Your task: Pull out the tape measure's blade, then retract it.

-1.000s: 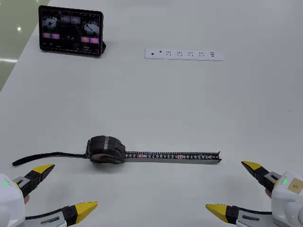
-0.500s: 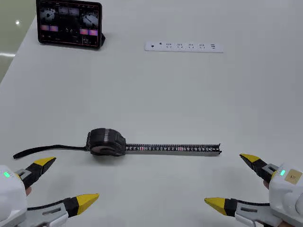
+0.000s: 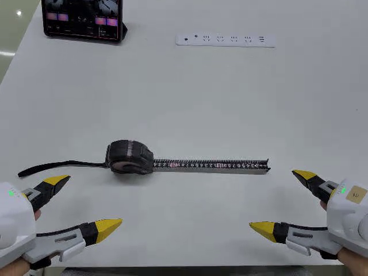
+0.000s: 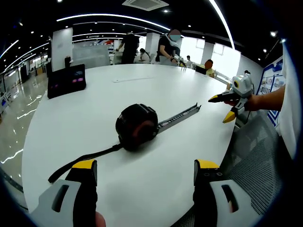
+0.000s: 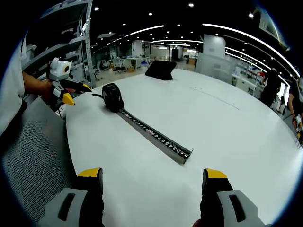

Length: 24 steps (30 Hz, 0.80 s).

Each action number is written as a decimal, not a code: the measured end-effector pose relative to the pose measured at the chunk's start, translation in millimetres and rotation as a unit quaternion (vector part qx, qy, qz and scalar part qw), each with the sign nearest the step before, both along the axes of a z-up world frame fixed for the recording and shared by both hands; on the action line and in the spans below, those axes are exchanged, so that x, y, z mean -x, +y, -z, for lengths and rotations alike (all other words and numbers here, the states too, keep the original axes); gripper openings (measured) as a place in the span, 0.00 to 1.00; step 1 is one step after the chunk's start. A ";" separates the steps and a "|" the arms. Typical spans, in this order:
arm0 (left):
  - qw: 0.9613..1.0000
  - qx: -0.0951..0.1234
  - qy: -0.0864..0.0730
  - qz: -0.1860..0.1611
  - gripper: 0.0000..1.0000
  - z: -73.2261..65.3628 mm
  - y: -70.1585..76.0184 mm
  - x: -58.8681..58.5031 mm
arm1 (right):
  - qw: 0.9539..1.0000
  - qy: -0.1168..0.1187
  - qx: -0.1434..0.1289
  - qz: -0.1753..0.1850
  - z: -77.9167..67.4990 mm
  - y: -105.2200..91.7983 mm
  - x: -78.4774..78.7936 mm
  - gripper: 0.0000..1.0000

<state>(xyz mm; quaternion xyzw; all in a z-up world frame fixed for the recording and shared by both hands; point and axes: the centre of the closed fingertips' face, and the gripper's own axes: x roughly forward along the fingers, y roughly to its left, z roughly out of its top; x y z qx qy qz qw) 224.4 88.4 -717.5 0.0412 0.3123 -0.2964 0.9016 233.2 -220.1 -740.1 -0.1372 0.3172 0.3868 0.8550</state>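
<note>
A black tape measure (image 3: 129, 157) lies on the white table (image 3: 190, 98), its blade (image 3: 210, 166) pulled out to the right and lying flat. A black wrist strap (image 3: 57, 168) trails to the left of the case. My left gripper (image 3: 86, 202) hovers open near the table's front left edge, short of the case (image 4: 137, 126). At the front right my right gripper (image 3: 284, 201) is open too, just short of the blade's end hook (image 5: 185, 156). Neither holds anything. The right gripper view has the case (image 5: 112, 96) at the blade's far end.
A dark tablet (image 3: 82, 19) stands propped at the back left of the table. A white power strip (image 3: 225, 39) lies at the back centre. The table's front edge runs just under both grippers. People stand beyond the table in the left gripper view.
The head camera has tilted, so everything sits higher in the picture. The tape measure and blade lie as before; both grippers remain open at the front edge.
</note>
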 end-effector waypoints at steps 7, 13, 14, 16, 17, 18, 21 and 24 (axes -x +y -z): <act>1.000 -0.001 0.001 0.000 0.81 0.4 1.2 1.7 | 1.000 -0.001 0.000 -0.001 -0.2 0.1 0.7 0.85; 1.000 0.000 0.001 0.001 0.81 0.5 0.8 2.3 | 1.000 -0.002 0.001 -0.002 -0.1 0.2 0.5 0.85; 1.000 0.000 0.001 0.002 0.81 0.4 0.6 2.2 | 1.000 -0.002 0.002 -0.002 -0.2 0.4 0.4 0.85; 1.000 0.000 0.000 0.002 0.81 0.1 0.3 1.5 | 1.000 -0.003 0.003 -0.003 -0.5 0.3 -0.5 0.85; 1.000 0.000 0.000 0.003 0.81 -0.1 0.2 1.3 | 1.000 -0.003 0.002 -0.002 -0.8 0.3 -0.7 0.85; 1.000 0.001 0.000 0.003 0.81 -0.4 0.1 0.9 | 1.000 -0.004 0.002 -0.002 -1.4 0.4 -1.2 0.85; 1.000 0.001 -0.002 0.002 0.81 -2.4 0.7 -1.1 | 1.000 -0.005 0.002 -0.003 -2.7 1.1 -2.9 0.85; 1.000 0.000 -0.004 0.002 0.81 -3.0 0.9 -2.5 | 1.000 -0.007 0.002 -0.004 -2.4 1.7 -4.8 0.85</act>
